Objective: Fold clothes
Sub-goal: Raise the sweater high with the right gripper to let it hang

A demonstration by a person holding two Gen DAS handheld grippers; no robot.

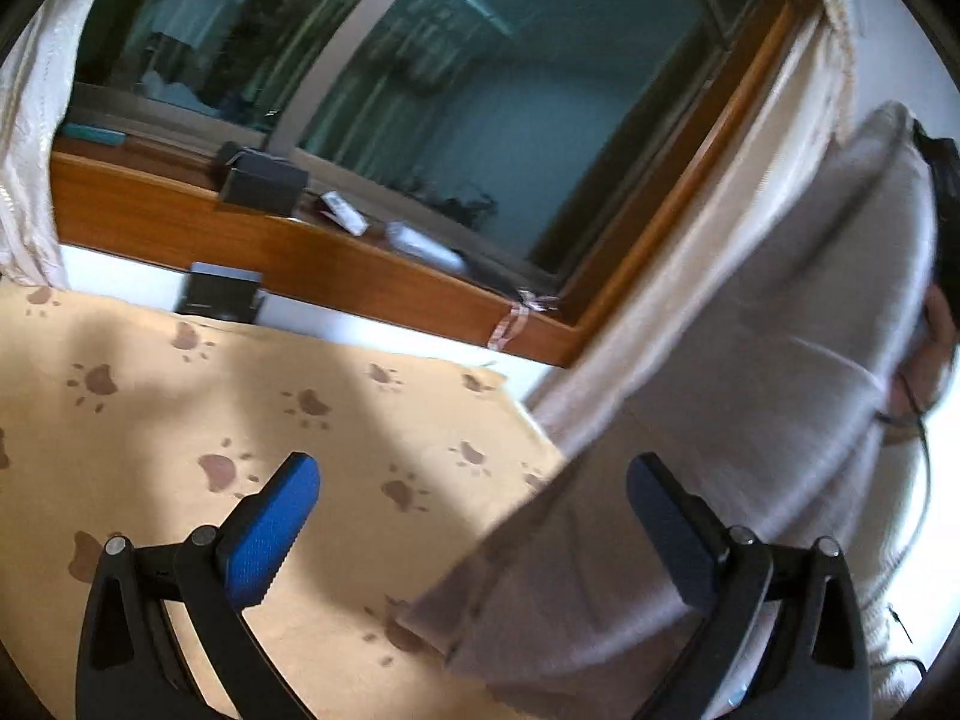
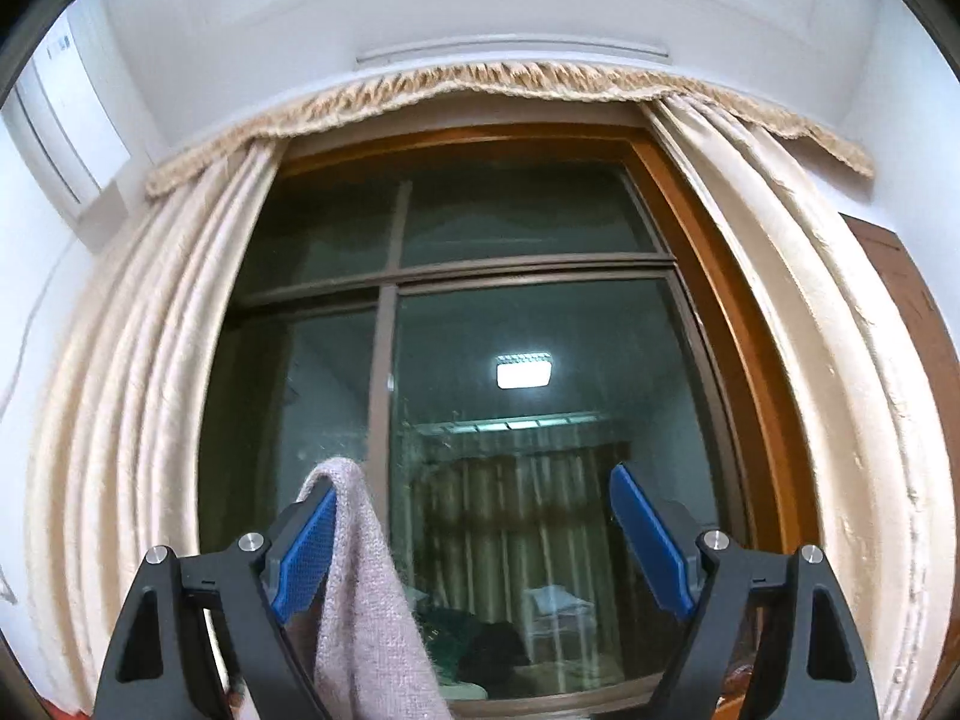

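Garment (image 2: 360,588) draped over right tongs (image 2: 471,540)

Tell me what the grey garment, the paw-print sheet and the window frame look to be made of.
Grey garment: a knit, probably wool or acrylic; a coarse, fuzzy weave shows where it drapes over the right gripper's finger.
Paw-print sheet: thin woven cloth, likely cotton or a blend; matte, lying flat with soft shadows.
Window frame: seemingly varnished wood or wood-look veneer; orange-brown, smooth, with a slight sheen.
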